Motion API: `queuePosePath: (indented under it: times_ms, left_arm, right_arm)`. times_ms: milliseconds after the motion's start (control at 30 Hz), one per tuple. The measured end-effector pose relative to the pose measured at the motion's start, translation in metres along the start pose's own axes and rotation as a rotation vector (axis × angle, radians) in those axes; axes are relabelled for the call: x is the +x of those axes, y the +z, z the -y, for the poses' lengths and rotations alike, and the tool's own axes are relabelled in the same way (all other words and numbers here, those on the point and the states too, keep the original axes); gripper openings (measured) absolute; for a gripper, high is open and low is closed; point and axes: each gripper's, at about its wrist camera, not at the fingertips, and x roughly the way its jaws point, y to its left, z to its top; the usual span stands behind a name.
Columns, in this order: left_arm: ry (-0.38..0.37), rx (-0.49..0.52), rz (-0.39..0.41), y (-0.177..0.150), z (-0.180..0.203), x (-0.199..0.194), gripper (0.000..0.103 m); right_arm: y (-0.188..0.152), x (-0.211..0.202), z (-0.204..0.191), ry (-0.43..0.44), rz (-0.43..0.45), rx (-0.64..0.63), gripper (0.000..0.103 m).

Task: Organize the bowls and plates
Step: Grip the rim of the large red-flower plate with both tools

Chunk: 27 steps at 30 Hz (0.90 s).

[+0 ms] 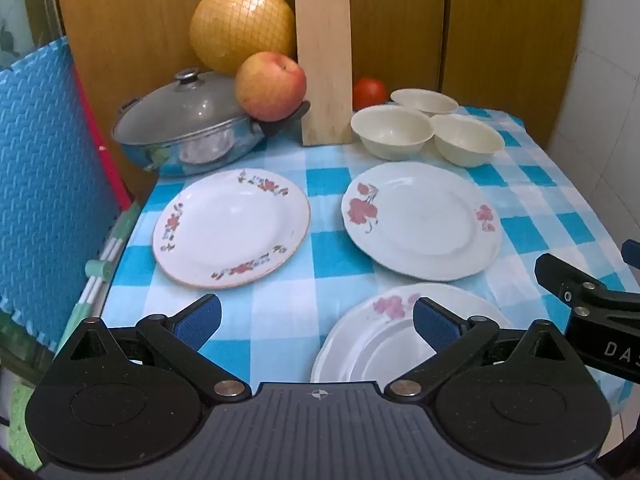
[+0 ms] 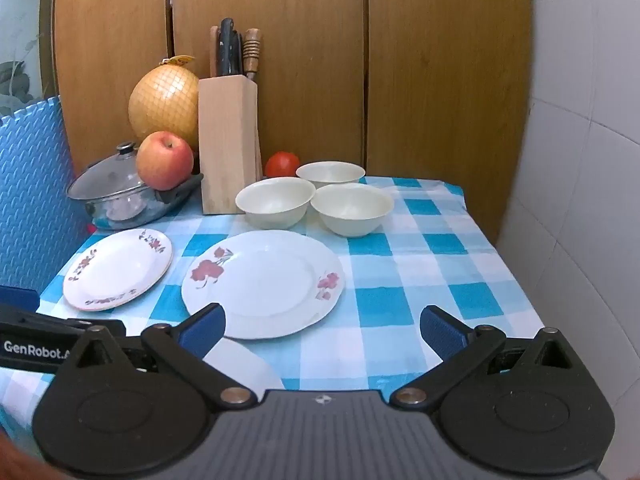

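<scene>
On checked cloth [image 1: 280,280]: left gripper [image 1: 316,320] spread wide, holding nothing; near plate [image 1: 360,344] under its right finger at 5 o'clock. Gold-rimmed plate [image 1: 232,228] at 11, flowered plate [image 1: 422,220] at 1. Three bowls [image 1: 394,130] clustered beyond at 1, touching. Right gripper [image 2: 322,330] likewise released, flowered plate at its 11, just beside left fingertip.

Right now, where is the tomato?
In both views the tomato sits at the back of the table, between the wooden knife block on its left and the rearmost bowl on its right.
</scene>
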Motion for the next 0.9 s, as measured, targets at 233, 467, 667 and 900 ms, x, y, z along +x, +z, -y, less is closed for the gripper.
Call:
queuePosePath:
  times_ms: [233,467,667,900]
  left_arm:
    - [-0.018,0.011,-0.007,-0.023,-0.012,0.002,0.103]
    - [-0.004,-0.001,-0.053,-0.026,-0.007,0.004,0.103]
    - [0.01,0.002,-0.073,-0.029,-0.007,0.003,0.103]
    - [0.007,0.01,-0.103,-0.034,-0.006,0.003,0.103]
  right_arm:
    - [-0.022,-0.001,-0.012,-0.02,-0.024,-0.003,0.102]
    - [-0.026,0.003,-0.011,-0.013,-0.069,0.004,0.102]
    - [-0.031,-0.001,-0.012,0.0,-0.1,0.018,0.102]
    - [-0.04,-0.006,-0.015,0.024,-0.144,0.038,0.102]
